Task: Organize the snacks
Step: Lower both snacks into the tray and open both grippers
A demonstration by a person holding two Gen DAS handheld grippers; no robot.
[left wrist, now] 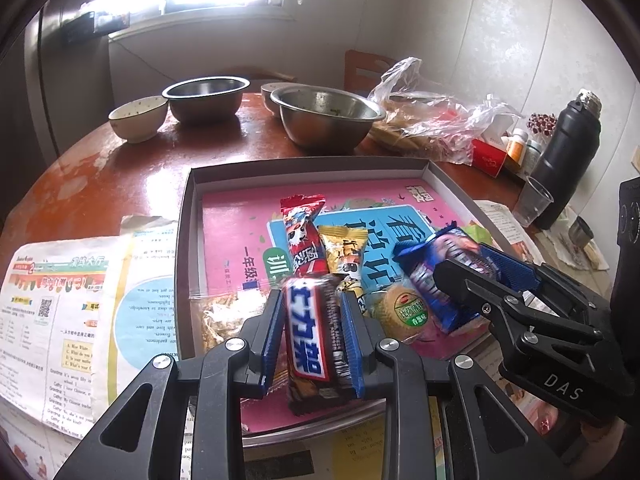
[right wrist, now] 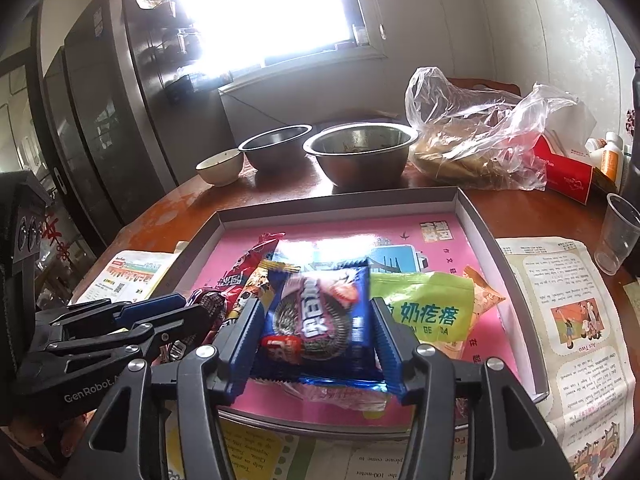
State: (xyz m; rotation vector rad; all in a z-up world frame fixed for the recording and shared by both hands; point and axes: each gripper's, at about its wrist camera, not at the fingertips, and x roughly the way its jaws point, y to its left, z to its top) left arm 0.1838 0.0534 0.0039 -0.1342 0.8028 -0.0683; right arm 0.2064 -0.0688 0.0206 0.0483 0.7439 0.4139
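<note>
Steel bowls (left wrist: pixel 326 120) stand behind the tray (left wrist: pixel 184 216); left tool (left wrist: pixel 312 336) grips chocolate bar (left wrist: pixel 310 332), right tool (right wrist: pixel 316 344) cookie pack (right wrist: pixel 320 316).

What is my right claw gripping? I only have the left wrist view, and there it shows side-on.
Observer: The right claw is shut on a blue Oreo packet, with one pad against each side edge.
Operator: Which face of the packet is toward its camera?
Observer: The printed front, with the cookie picture.
Operator: What lies to the right of it in the box?
Observer: A green packet lies in the grey box, on the pink book, with an orange packet partly under it.
</note>
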